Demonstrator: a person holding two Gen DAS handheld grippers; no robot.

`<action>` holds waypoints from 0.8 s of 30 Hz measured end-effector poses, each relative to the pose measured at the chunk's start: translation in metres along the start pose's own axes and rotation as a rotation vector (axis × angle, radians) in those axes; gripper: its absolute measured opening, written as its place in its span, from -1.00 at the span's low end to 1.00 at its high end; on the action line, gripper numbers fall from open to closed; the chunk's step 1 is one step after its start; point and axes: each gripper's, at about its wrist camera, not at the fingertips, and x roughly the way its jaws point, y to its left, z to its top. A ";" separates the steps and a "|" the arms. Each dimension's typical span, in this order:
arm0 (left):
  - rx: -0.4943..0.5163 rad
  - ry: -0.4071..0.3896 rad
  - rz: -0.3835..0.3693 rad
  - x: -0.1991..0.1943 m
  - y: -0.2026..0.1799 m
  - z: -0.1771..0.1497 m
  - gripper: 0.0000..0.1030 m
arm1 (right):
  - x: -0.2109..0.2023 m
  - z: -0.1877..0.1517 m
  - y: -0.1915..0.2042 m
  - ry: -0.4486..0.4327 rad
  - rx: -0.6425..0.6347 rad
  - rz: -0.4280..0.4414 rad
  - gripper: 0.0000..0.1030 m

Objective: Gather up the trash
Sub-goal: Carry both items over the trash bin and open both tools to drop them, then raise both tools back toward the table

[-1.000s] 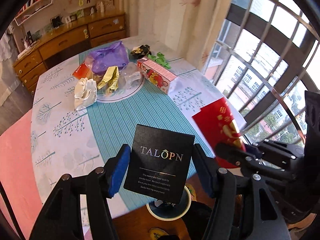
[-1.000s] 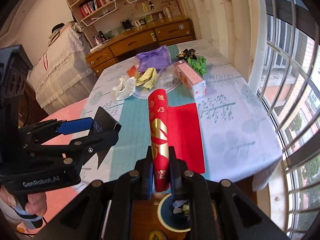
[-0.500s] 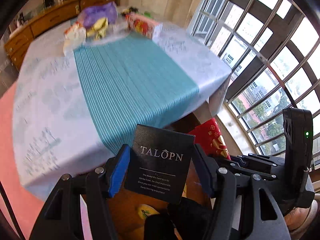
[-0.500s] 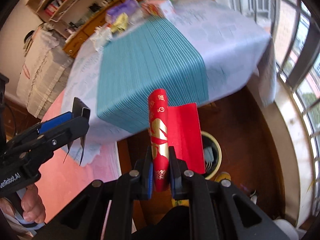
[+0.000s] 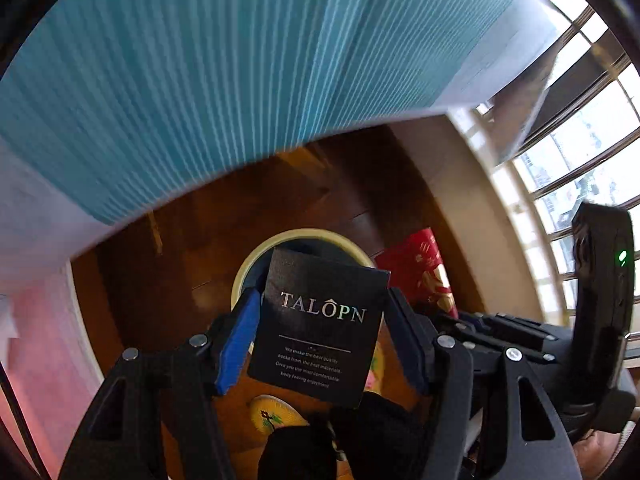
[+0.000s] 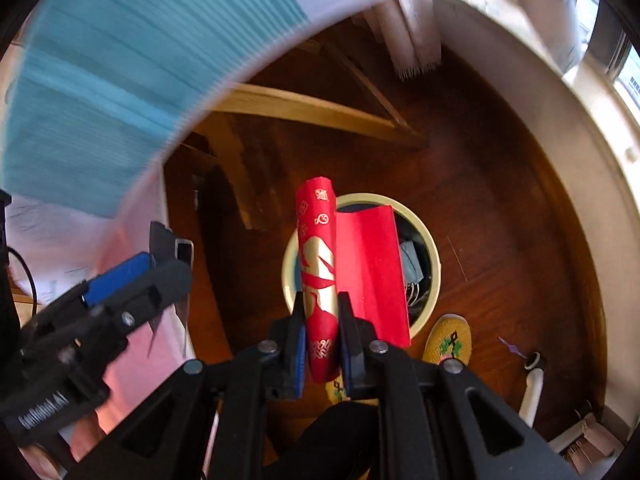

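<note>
With the right tool (image 6: 322,320) opening around the red paper (image 6: 320,272) over the bin (image 6: 430,248), its flap may catch the rim, while the left tool (image 5: 320,332) grips the black card (image 5: 320,320) above it.

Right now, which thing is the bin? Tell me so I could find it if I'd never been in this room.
Look down past the edge of the teal tablecloth to the dark wooden floor. The bin stands there, under the red packet, with a yellow slipper beside it. It is the only round, open-topped thing there, with a pale cream rim and a dark inside holding scraps.
</note>
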 end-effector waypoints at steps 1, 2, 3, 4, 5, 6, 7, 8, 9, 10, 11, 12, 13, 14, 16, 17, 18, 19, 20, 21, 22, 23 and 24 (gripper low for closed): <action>0.000 0.004 0.007 0.014 0.001 -0.002 0.21 | 0.010 0.002 -0.004 0.002 0.000 -0.003 -0.68; -0.003 0.010 0.009 0.028 0.005 -0.003 0.21 | 0.025 0.005 -0.009 0.005 -0.002 0.000 -0.68; -0.007 0.011 0.005 0.037 0.007 -0.004 0.23 | 0.035 0.006 -0.013 0.007 -0.004 0.004 -0.67; -0.013 0.010 0.002 0.049 0.011 -0.004 0.25 | 0.043 0.008 -0.016 0.008 -0.005 0.000 -0.54; -0.015 0.016 0.008 0.055 0.013 -0.004 0.35 | 0.055 0.009 -0.020 0.015 -0.009 0.002 -0.47; -0.023 0.023 0.032 0.065 0.019 -0.006 0.51 | 0.062 0.011 -0.023 0.018 -0.008 0.001 -0.37; -0.029 0.028 0.050 0.072 0.022 -0.006 0.61 | 0.066 0.013 -0.026 0.019 -0.007 -0.004 -0.21; -0.037 0.033 0.066 0.078 0.027 -0.006 0.77 | 0.072 0.013 -0.029 0.019 -0.007 -0.014 -0.13; -0.048 0.032 0.078 0.084 0.032 -0.007 0.93 | 0.076 0.014 -0.032 0.012 -0.009 -0.024 0.00; -0.055 0.032 0.085 0.087 0.034 -0.008 0.99 | 0.078 0.014 -0.032 0.008 -0.010 -0.025 0.04; -0.057 0.030 0.092 0.088 0.037 -0.011 0.99 | 0.078 0.014 -0.034 0.005 -0.010 -0.025 0.04; -0.055 0.028 0.098 0.090 0.040 -0.012 0.99 | 0.080 0.015 -0.036 0.006 -0.008 -0.022 0.04; -0.051 0.028 0.106 0.091 0.039 -0.013 0.99 | 0.081 0.017 -0.036 0.006 -0.007 -0.022 0.04; -0.046 0.026 0.116 0.089 0.040 -0.015 0.99 | 0.081 0.017 -0.037 0.005 -0.008 -0.025 0.04; -0.044 0.022 0.114 0.086 0.040 -0.012 0.99 | 0.079 0.015 -0.035 0.008 -0.008 -0.028 0.04; -0.043 0.019 0.113 0.081 0.039 -0.013 0.99 | 0.076 0.014 -0.034 0.010 -0.006 -0.030 0.04; -0.042 0.016 0.112 0.078 0.038 -0.013 0.99 | 0.074 0.014 -0.033 0.011 -0.005 -0.030 0.04; -0.041 0.010 0.109 0.073 0.036 -0.013 0.99 | 0.073 0.014 -0.032 0.013 -0.004 -0.029 0.04; -0.041 0.008 0.108 0.071 0.034 -0.013 0.99 | 0.071 0.015 -0.031 0.014 -0.002 -0.028 0.04; -0.042 0.005 0.107 0.066 0.032 -0.013 0.99 | 0.067 0.014 -0.029 0.016 -0.002 -0.029 0.04; -0.044 0.005 0.105 0.061 0.031 -0.013 0.99 | 0.064 0.013 -0.028 0.017 -0.002 -0.031 0.04; -0.047 0.005 0.102 0.056 0.030 -0.012 0.99 | 0.058 0.013 -0.024 0.019 -0.004 -0.034 0.04; -0.049 0.005 0.102 0.050 0.028 -0.012 0.99 | 0.054 0.012 -0.022 0.019 -0.004 -0.035 0.04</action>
